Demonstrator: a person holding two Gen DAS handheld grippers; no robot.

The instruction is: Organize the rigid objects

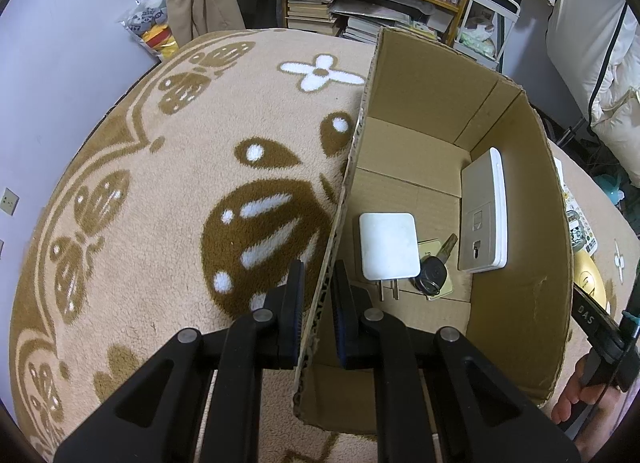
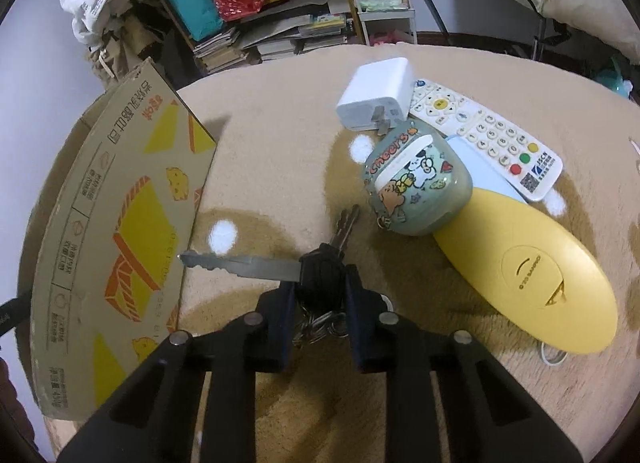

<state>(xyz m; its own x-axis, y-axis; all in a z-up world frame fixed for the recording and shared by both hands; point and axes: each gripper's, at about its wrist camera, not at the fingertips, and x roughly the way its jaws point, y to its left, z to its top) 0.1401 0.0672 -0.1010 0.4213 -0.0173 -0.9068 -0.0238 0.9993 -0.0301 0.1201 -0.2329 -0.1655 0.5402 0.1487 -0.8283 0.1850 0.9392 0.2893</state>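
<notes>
The left gripper (image 1: 318,295) pinches the cardboard box (image 1: 516,247) wall; beyond it inside lie a white charger (image 1: 388,247), car key (image 1: 432,273) and grey device (image 1: 482,215). The right gripper (image 2: 318,295) clamps a key bunch (image 2: 320,275) — ahead wait the remote (image 2: 488,135), cartoon case (image 2: 416,183) and yellow oval (image 2: 528,275).

box (image 1: 420,103): open cardboard, upright on blanket, holds white charger (image 1: 389,247), black-headed key (image 1: 434,269), white device (image 1: 484,211) leaning on wall | keys (image 2: 320,275): black head, blade toward box | outside: charger (image 2: 376,99), remote (image 2: 486,135), cartoon case (image 2: 416,179), yellow oval (image 2: 524,267)
</notes>
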